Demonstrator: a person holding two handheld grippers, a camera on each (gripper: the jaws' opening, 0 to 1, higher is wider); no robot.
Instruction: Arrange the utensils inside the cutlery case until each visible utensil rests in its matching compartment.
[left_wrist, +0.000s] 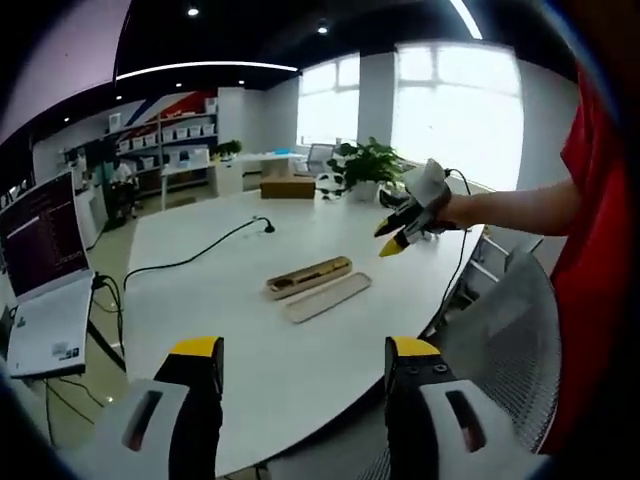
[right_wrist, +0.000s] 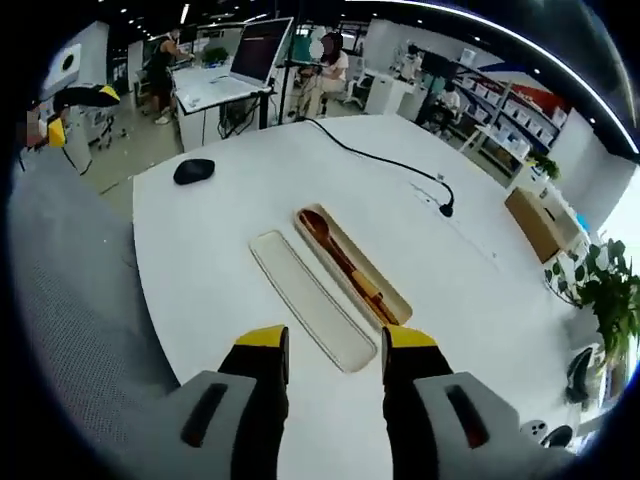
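On the smooth white table (right_wrist: 200, 260), a slim beige case (right_wrist: 352, 266) holds wooden utensils (right_wrist: 340, 255); both tongs gape.

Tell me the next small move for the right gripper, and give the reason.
Probably lower the right gripper toward the open cutlery case. Its jaws are apart and hold nothing, hovering just above the lid lying beside the case, where a wooden spoon already rests.

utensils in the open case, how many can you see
2, as far as the right gripper view shows: a wooden spoon with its bowl at the far end of the case, and a second wooden piece nearer the tongs. More may lie hidden underneath.
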